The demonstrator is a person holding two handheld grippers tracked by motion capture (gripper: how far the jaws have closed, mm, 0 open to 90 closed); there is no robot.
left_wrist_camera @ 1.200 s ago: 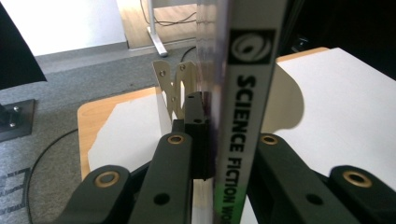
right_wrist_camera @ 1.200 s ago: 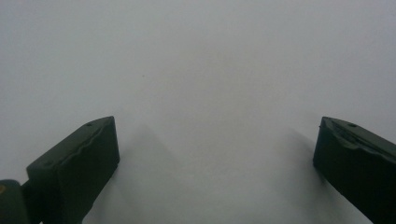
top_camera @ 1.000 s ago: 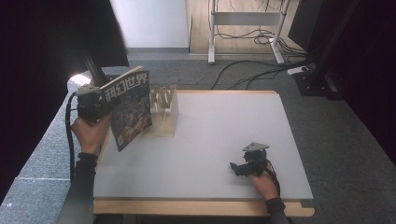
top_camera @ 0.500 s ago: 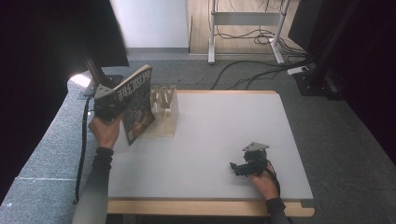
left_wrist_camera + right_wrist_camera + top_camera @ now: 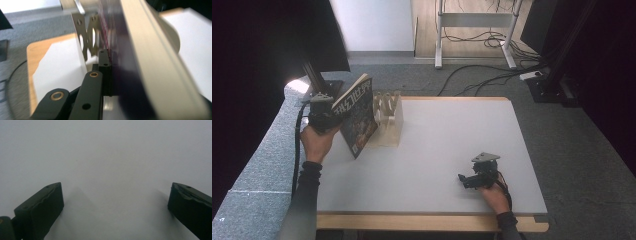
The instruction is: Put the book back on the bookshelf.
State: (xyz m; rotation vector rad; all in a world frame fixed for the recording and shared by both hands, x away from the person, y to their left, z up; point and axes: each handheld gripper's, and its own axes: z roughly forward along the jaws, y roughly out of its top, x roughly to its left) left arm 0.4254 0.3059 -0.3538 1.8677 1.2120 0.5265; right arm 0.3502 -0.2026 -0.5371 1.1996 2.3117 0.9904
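Note:
A thick book (image 5: pixel 357 117) with a dark illustrated cover stands tilted on edge at the table's left side, touching or nearly touching a pale slotted rack (image 5: pixel 389 117). My left gripper (image 5: pixel 324 112) is shut on the book from its left. In the left gripper view the book (image 5: pixel 150 62) sits clamped in my left gripper (image 5: pixel 112 60), its page edge running up the picture, with the rack (image 5: pixel 87 32) just beyond. My right gripper (image 5: pixel 464 181) rests on the table near the front right, open. In the right gripper view my right gripper (image 5: pixel 115 202) has only bare white tabletop between its jaws.
The white table (image 5: pixel 447 130) has a wooden front edge (image 5: pixel 427 222). Grey carpeted floor surrounds it, with cables (image 5: pixel 482 75) and a metal stand (image 5: pixel 472 20) behind. A dark curtain hangs at the far left.
My left hand has carried the book rightward and slightly down toward the rack, and the book has turned from cover-up to more edge-on. The right gripper has not moved.

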